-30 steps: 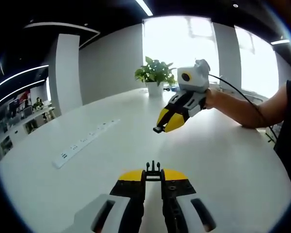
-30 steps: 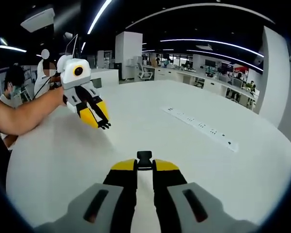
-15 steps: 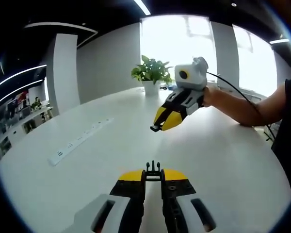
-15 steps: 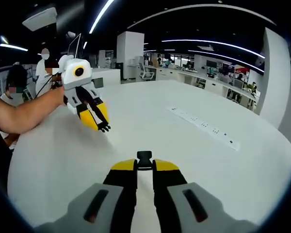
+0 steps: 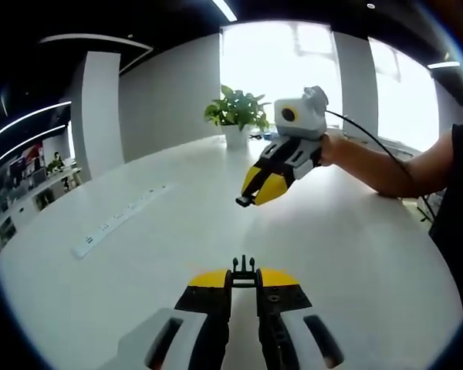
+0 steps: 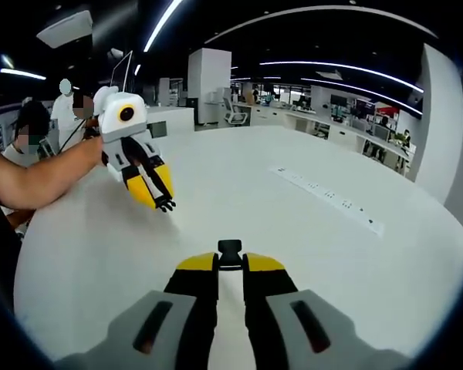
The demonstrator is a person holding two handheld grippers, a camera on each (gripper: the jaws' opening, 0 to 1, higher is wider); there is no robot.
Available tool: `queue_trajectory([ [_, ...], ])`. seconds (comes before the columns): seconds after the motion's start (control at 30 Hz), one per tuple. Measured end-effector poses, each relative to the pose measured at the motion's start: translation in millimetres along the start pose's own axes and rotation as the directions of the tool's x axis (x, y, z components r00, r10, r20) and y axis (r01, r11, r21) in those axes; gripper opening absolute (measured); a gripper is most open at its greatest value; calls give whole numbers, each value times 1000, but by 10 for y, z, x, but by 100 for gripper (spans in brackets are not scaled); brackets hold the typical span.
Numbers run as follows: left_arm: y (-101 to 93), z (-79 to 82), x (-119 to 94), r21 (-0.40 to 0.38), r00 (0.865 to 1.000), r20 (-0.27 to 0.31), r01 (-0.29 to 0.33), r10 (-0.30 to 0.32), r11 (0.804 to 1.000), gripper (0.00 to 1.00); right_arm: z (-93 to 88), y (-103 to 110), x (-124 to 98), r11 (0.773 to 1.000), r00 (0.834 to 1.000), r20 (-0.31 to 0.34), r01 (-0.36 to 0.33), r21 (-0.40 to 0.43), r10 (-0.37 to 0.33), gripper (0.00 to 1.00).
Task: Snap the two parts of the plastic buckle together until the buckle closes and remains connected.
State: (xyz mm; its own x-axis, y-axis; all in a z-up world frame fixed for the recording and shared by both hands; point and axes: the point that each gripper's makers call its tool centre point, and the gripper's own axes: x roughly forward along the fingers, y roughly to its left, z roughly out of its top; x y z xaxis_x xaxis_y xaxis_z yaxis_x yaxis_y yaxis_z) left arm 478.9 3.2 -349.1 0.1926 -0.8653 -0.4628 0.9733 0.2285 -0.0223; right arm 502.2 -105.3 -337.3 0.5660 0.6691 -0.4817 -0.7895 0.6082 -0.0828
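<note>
Left gripper clamped on pronged black buckle part, right gripper pinching blocky black socket part, both mostly hidden between jaws, smooth white worktop.

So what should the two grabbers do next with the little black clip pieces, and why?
Probably bring the two tips toward each other and line them up. The left gripper is shut on the pronged buckle half, and the right gripper is shut on the socket buckle half. Both are held above the white table, with a clear gap between the halves, so they cannot snap together yet.
</note>
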Motion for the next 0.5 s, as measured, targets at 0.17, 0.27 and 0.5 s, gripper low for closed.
queue_trajectory([
  [0.17, -71, -25, -4, 9, 1000, -5, -3, 3, 1000, 9, -27, 20, -16, 1000, 1000, -5, -1, -2, 1, 10],
  [0.27, -93, 2, -25, 7, 1000, 6, 3, -3, 1000, 9, -38, 51, -44, 1000, 1000, -8, -1, -4, 0, 10],
  [0.5, -262, -8, -51, -6, 1000, 29, 4, -4, 1000, 9, -63, 142, -88, 1000, 1000, -14, -4, -11, 4, 10],
])
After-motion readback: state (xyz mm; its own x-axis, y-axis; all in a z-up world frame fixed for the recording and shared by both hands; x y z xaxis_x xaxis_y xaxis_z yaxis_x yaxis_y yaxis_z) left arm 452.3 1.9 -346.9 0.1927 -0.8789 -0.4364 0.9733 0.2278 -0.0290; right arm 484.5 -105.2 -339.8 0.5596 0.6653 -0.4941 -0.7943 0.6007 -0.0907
